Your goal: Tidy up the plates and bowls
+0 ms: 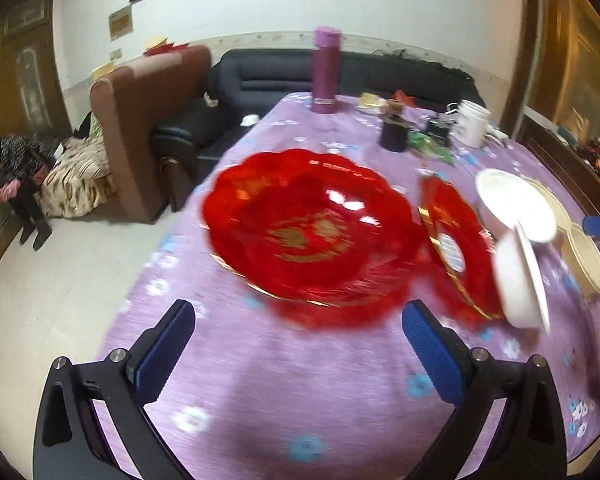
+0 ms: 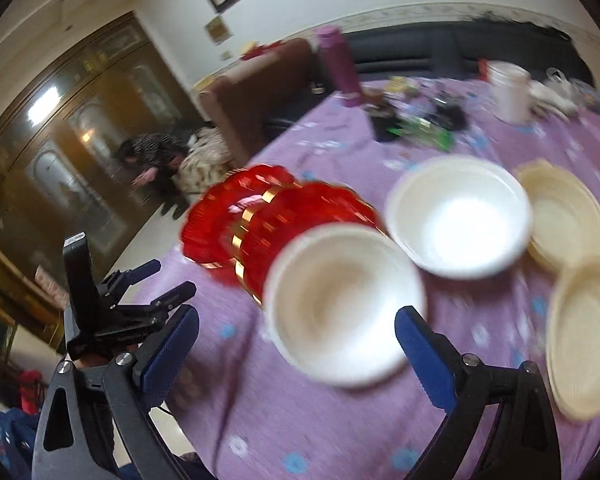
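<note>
Left wrist view: left tool spread before red plate; right tool spread too.

My left gripper has black plastic arms with triangular cut-outs, silver round screws at the joints and blue ribbed pads. My right gripper is built the same; beside its left pad a black clamp mount shows.

On the desk, the large plate lies left of a second plate, with two bowls further right. Behind them stand a flask and, to its right, a cup. A sofa lies behind the desk.
</note>
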Demonstrator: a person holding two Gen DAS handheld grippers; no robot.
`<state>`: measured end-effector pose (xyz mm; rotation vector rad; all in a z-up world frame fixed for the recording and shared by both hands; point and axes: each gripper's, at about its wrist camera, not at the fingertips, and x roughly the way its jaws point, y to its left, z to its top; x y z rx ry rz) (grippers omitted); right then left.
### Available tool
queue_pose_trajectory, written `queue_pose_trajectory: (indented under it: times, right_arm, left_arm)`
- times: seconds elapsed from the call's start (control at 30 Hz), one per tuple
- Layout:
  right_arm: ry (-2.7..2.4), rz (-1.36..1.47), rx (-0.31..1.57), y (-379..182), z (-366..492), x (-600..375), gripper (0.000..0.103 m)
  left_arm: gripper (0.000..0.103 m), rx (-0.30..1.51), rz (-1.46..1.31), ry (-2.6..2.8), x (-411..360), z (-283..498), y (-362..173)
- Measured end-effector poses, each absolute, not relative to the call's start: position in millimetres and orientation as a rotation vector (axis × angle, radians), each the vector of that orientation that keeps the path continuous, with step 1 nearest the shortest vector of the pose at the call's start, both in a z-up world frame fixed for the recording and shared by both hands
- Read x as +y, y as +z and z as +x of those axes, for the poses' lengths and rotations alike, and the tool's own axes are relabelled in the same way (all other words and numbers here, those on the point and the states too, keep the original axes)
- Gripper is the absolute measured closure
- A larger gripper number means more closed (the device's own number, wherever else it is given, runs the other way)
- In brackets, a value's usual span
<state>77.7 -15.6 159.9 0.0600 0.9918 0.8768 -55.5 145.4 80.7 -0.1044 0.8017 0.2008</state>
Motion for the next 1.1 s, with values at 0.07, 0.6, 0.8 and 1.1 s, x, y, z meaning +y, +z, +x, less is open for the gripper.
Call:
queue_pose_trajectory:
  times: [0.07, 0.6, 0.8, 1.1]
  right_arm:
    - [0.909, 0.038, 1.000, 166, 89, 8, 0.003]
    - [0.953, -0.143, 1.142, 146, 195, 147, 0.004]
    - [0.868, -0.262, 1.234, 108, 238, 172, 0.058]
    - [0.866, -0.346, 1.354, 61, 256, 187, 0.082]
  left_arm:
    - [0.000, 0.813, -0.093, 0.232, 161, -49, 85]
    - [0.016, 0.940, -0.232, 0.242, 232, 5, 67]
    - [0.030, 0.979, -0.255, 0.210, 241, 15, 54]
    - [0.083, 1.026, -0.242, 0.191, 240, 35, 38]
